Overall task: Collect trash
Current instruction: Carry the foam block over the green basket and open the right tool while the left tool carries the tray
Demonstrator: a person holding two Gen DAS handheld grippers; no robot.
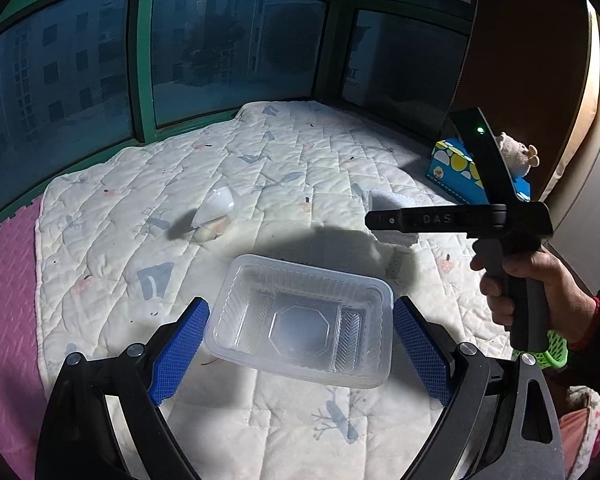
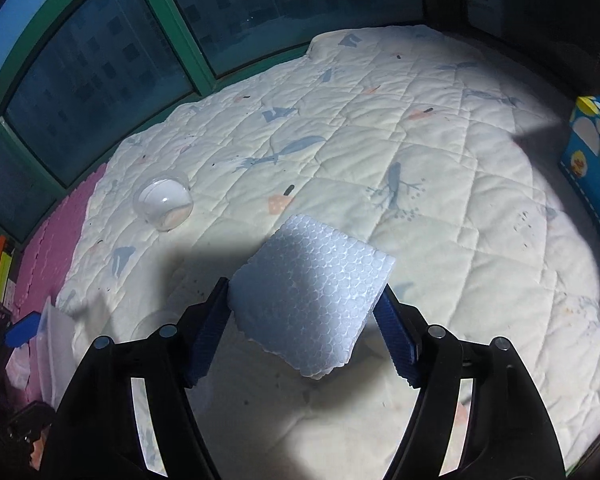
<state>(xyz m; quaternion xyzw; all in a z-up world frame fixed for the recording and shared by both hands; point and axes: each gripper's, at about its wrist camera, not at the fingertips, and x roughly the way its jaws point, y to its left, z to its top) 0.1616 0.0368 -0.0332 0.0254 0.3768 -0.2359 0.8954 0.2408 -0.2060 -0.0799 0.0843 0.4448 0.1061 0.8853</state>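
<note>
Overhead, green-framed windows (image 1: 148, 60) curve around a quilted mat (image 2: 380, 128); pink floor tiles (image 1: 8, 280) alongside

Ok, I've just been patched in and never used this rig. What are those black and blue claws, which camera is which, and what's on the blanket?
Each claw is a handheld two-finger gripper; a person squeezes one in each hand, and a fisheye camera on each looks along its fingers.

The left wrist view shows the left gripper, open, its blue pads on either side of a clear plastic food tray without visibly touching it. The same view shows the person's right hand on the other tool's handle.

The right wrist view shows the right gripper closed on a white foam block.

On the quilted blanket there is also a clear dome-shaped cup. A blue tissue box with a small plush toy sits at the far right edge.
</note>
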